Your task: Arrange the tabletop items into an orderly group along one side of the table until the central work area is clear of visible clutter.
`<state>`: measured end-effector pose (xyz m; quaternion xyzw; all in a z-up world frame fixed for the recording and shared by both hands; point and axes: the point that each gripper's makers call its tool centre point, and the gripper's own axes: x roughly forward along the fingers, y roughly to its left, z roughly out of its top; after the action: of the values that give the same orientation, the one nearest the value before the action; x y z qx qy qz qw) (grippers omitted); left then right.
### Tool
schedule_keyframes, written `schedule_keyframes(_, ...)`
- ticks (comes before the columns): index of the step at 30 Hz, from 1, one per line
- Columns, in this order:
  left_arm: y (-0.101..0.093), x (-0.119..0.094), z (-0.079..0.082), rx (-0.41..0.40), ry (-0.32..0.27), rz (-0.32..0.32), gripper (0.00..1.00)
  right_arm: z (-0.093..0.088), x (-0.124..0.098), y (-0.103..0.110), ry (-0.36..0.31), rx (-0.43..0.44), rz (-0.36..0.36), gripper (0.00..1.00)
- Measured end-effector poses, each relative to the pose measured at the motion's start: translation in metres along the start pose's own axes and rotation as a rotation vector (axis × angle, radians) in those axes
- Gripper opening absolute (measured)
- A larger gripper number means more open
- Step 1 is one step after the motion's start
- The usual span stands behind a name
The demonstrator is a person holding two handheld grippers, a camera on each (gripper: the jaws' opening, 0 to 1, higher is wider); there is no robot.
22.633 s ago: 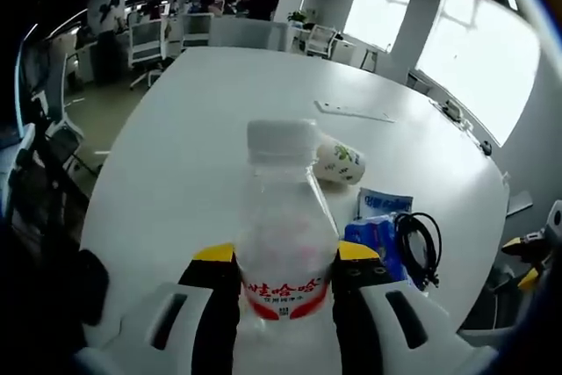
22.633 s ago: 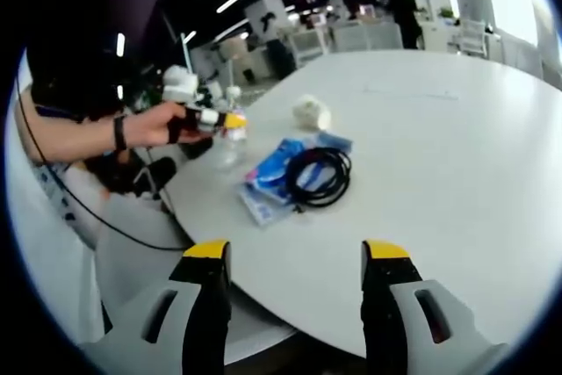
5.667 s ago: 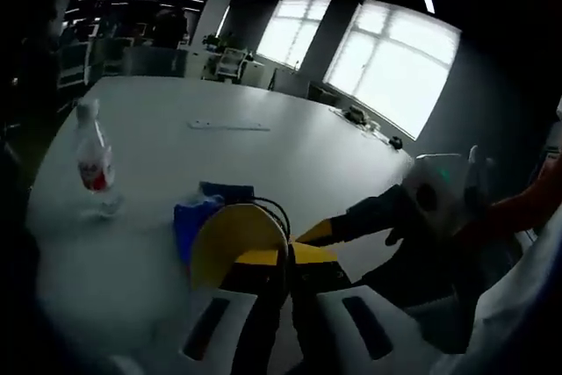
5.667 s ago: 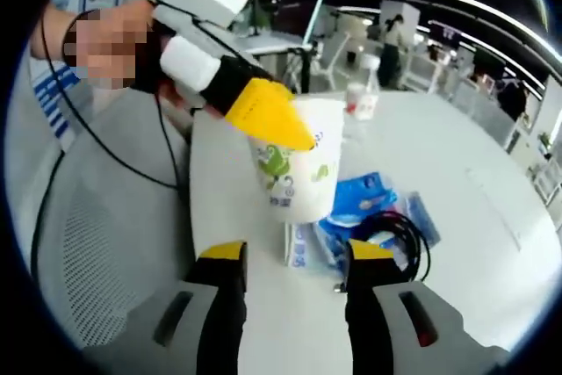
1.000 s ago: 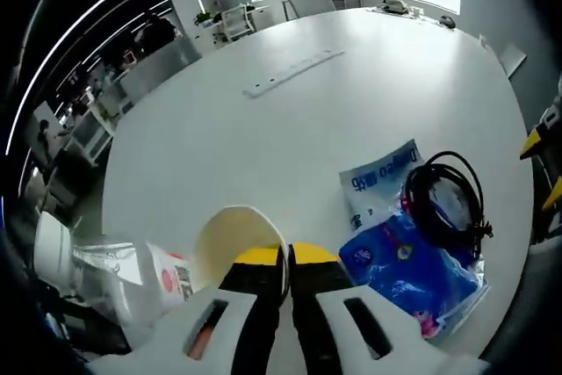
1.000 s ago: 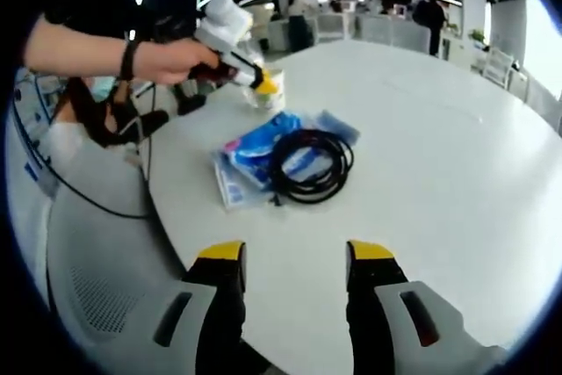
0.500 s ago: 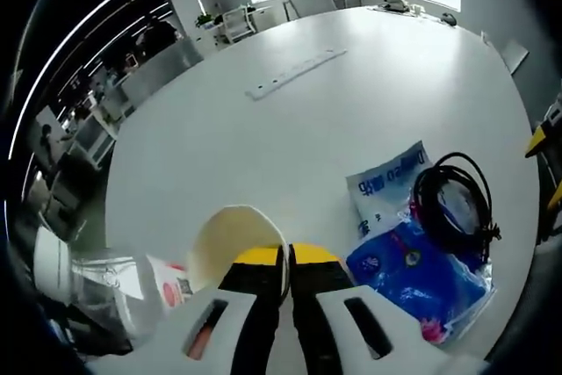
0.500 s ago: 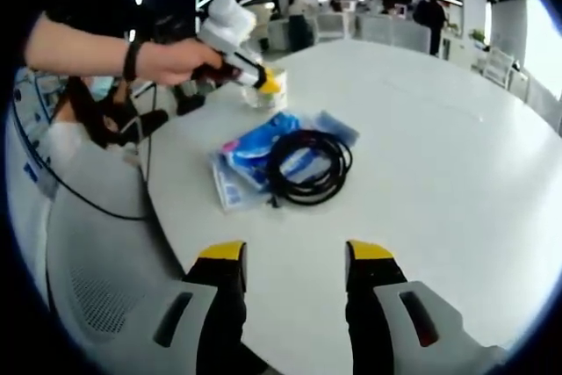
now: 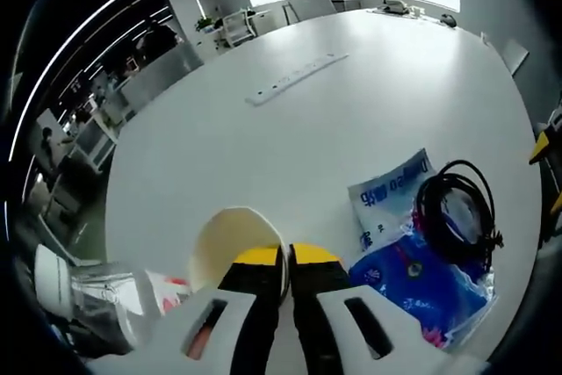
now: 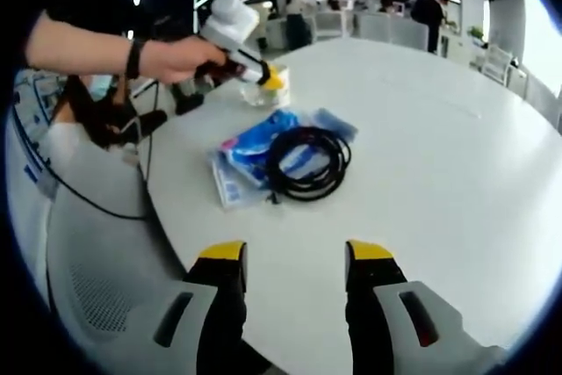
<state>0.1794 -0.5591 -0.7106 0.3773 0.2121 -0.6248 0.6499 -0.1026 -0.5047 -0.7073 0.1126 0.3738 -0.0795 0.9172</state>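
Observation:
My left gripper [image 9: 285, 256] is shut on the rim of a cream paper cup [image 9: 230, 236], held low over the white table [image 9: 263, 147] near its edge. A clear water bottle [image 9: 118, 292] with a red label sits just left of the cup. Blue tissue packs [image 9: 413, 274] and a coiled black cable [image 9: 457, 212] lie to the right. In the right gripper view, the left gripper [image 10: 268, 76] holds the cup [image 10: 279, 92] beyond the packs [image 10: 255, 151] and cable [image 10: 307, 162]. My right gripper [image 10: 294, 256] hangs open over the near table edge, holding nothing.
A white power strip [image 9: 294, 79] lies farther out on the table. A person's hand [image 10: 171, 59] grips the left gripper. A grey mesh chair [image 10: 105, 287] stands off the table edge at lower left. Office desks and chairs [image 10: 351, 28] stand beyond the table.
The left gripper has shifted slightly with the cup still in its jaws, staying beside the bottle. The right gripper has stayed open and in place.

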Motion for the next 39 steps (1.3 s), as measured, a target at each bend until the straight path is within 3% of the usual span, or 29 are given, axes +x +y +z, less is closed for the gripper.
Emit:
schedule_keyframes(21, -0.001, -0.027, 0.017, -0.053, -0.074, 0.005, 0.1, 0.012, 0.002, 0.005, -0.035, 0.013, 0.018, 0.42)
schedule_keyframes(39, -0.009, -0.062, 0.012, -0.075, -0.118, 0.038, 0.14, 0.006, -0.005, 0.006, -0.071, 0.052, 0.016, 0.41)
